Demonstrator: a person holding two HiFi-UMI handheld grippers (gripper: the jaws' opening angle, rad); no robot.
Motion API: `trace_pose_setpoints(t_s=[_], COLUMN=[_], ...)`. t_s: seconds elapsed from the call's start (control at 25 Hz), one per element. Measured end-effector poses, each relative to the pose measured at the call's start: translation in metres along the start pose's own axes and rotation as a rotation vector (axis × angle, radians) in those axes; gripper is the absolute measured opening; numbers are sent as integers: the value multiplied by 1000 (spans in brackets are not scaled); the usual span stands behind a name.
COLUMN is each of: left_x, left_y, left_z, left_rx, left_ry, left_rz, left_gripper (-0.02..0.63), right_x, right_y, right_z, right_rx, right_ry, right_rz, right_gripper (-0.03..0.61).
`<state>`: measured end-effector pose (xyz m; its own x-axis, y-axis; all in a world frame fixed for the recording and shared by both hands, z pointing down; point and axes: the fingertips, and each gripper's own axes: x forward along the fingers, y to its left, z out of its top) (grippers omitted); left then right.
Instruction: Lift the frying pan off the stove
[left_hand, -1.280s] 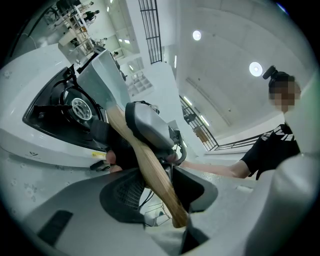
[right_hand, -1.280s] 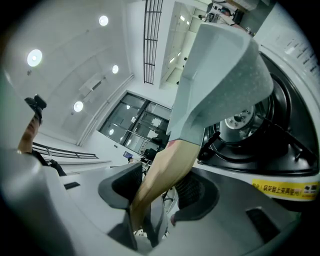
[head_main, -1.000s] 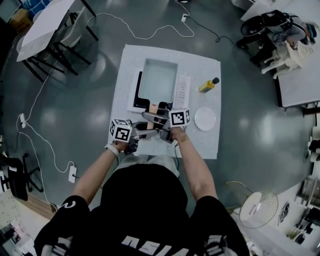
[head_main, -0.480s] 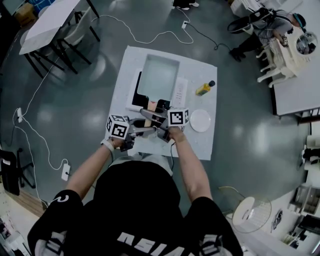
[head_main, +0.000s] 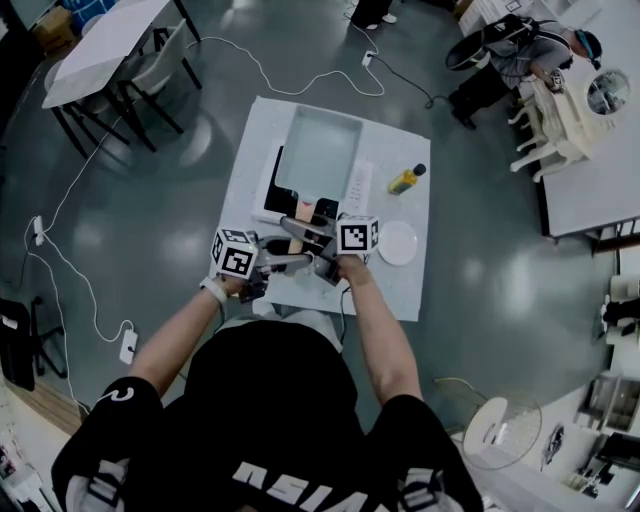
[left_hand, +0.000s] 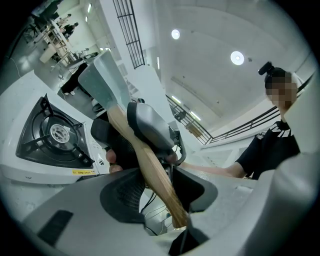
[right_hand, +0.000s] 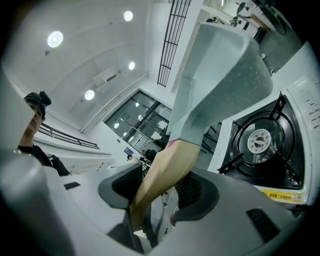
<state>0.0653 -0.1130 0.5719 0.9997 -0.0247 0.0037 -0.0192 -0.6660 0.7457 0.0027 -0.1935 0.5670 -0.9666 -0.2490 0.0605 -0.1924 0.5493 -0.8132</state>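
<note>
1. Head view: I see the pale grey rectangular frying pan (head_main: 318, 148) has come up since a second ago and hangs above the white gas stove (head_main: 280, 195). The lift is working.
2. Left gripper view: my left gripper (left_hand: 159, 186) clamps the pan's tan wooden handle (left_hand: 145, 160).
3. Right gripper view: my right gripper (right_hand: 159, 192) pinches the same handle, and the speckled pan is clear of the black burner (right_hand: 260, 142).

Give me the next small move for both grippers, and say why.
Probably lift a little higher, holding the pan level. The left gripper and right gripper both clamp the wooden handle of the pale grey rectangular frying pan, which hangs directly over the bare burner of the white gas stove. More clearance seems wise before carrying it aside.
</note>
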Motion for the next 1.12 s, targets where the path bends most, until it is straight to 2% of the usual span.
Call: trace_pose_setpoints(t_s=[0.24,0.52,0.8,0.96,1.12], left_x=[0,1,0,0,0], left_y=[-7,-11,-12,-12,-14], left_z=[1,1,-2,-2,-1], left_rx=[13,19,29,31,33], left_ry=[7,15,22,23,22], left_rz=[-11,-15,-21,-18,-20], left_gripper=[169,169,169,169,169], right_x=[0,-5,-2,-4,-3], right_y=[10,7,14,10,15], right_z=[2,0,-2,-3,-1], right_rx=[-8,5,-3,-3,-1], right_ry=[-12,-14,-21,-17,-18], right_rz=[13,-25,13,-14,-2], right_gripper=[192,192,192,192,192])
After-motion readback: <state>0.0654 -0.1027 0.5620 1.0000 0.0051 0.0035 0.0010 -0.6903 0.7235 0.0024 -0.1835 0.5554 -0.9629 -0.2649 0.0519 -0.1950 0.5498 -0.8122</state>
